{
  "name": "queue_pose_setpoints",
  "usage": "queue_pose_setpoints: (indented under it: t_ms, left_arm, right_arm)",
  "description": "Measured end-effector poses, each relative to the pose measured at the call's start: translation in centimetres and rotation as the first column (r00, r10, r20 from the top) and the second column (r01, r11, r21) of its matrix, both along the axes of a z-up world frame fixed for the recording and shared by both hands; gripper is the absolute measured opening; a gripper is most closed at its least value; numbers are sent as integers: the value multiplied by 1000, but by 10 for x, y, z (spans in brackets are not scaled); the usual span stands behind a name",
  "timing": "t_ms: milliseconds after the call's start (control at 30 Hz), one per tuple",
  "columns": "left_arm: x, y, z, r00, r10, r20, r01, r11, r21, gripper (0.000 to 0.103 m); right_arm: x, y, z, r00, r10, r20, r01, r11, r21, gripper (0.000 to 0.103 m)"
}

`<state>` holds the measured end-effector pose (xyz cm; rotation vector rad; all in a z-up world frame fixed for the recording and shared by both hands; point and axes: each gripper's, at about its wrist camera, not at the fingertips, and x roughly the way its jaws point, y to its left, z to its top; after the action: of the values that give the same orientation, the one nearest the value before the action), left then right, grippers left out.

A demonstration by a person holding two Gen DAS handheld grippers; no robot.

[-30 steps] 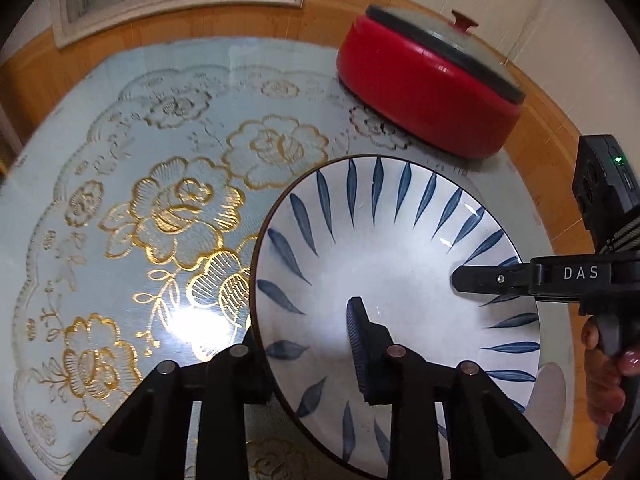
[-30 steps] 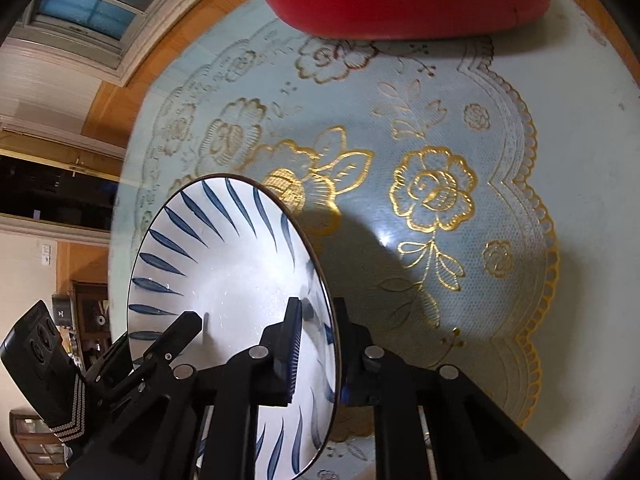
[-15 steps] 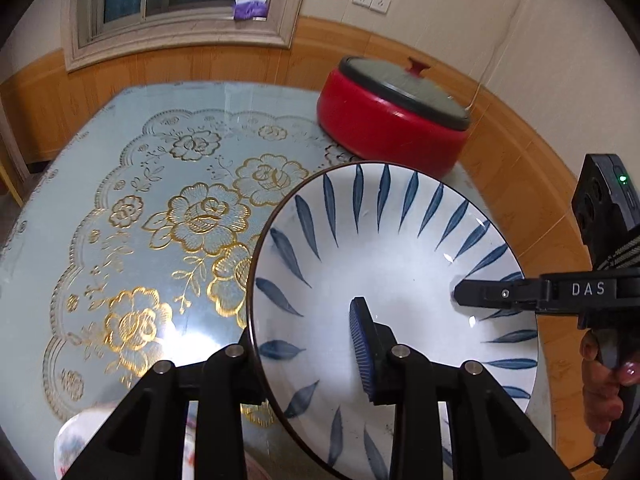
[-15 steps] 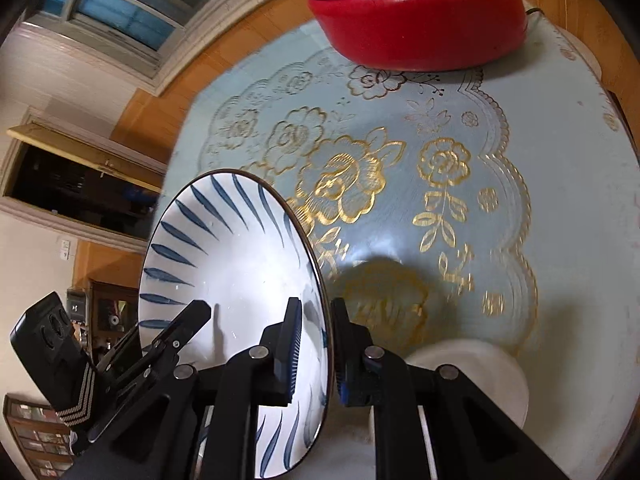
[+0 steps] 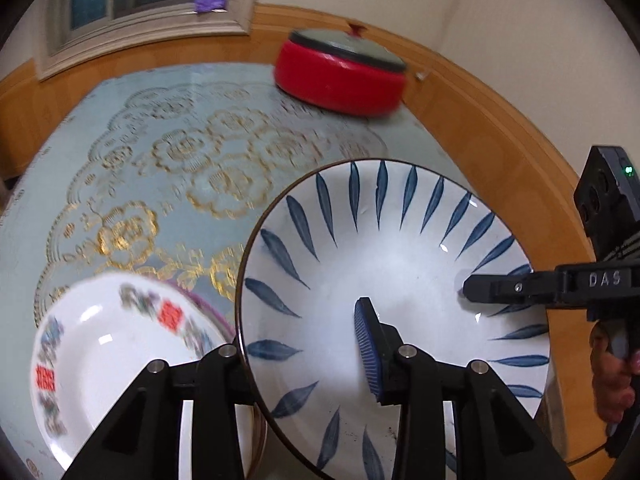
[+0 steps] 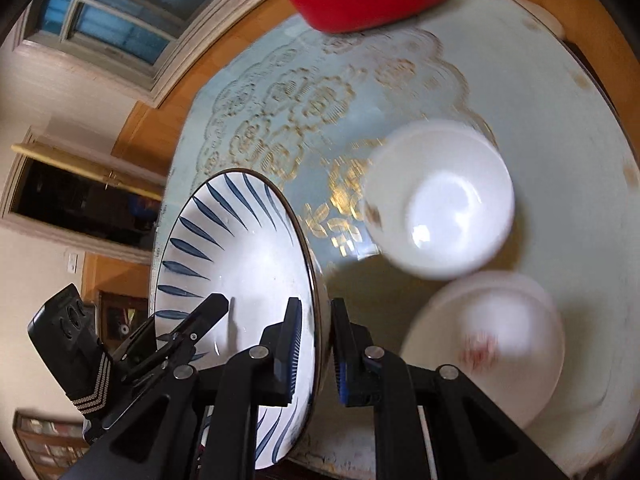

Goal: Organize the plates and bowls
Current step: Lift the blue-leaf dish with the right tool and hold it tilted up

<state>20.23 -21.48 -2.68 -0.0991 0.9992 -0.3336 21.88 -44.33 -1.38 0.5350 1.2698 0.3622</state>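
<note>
Right gripper [image 6: 314, 354] clamped on the rim of a blue-leaf plate [image 5: 400, 264] held tilted above the table [image 5: 120, 128], left gripper [image 5: 304, 354] straddling its opposite rim, jaws just been opening, flowered plate [image 5: 104, 344] below, white bowl [image 6: 440, 204] beside, red pot [image 5: 340, 76] beyond.

Cream walls [image 5: 500, 20], wood wainscot [image 5: 460, 92], framed window [image 5: 132, 0]

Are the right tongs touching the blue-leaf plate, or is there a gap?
Touching. In the right wrist view the right tongs stand on both sides of the rim of the blue-leaf plate, with both pads pressed against it.
</note>
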Motion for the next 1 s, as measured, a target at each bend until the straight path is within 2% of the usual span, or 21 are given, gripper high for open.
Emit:
queue_pose_setpoints:
  t_ms: [200, 467, 767, 1000]
  left_arm:
    - [-34, -2, -14, 995, -100, -26, 101, 994, 42, 38]
    - [-59, -7, -20, 982, -185, -27, 187, 980, 76, 43]
    - [-66, -22, -36, 966, -257, -42, 260, 954, 148, 46]
    - [-65, -34, -54, 952, -291, -91, 303, 940, 158, 48]
  right_arm:
    - [-50, 2, -22, 996, -77, -44, 78, 997, 20, 14]
    - [-92, 5, -47, 986, -131, -99, 134, 990, 32, 14]
    - [-107, 2, -72, 975, -168, -145, 176, 984, 41, 14]
    - [-110, -10, -84, 968, -186, -170, 192, 981, 20, 14]
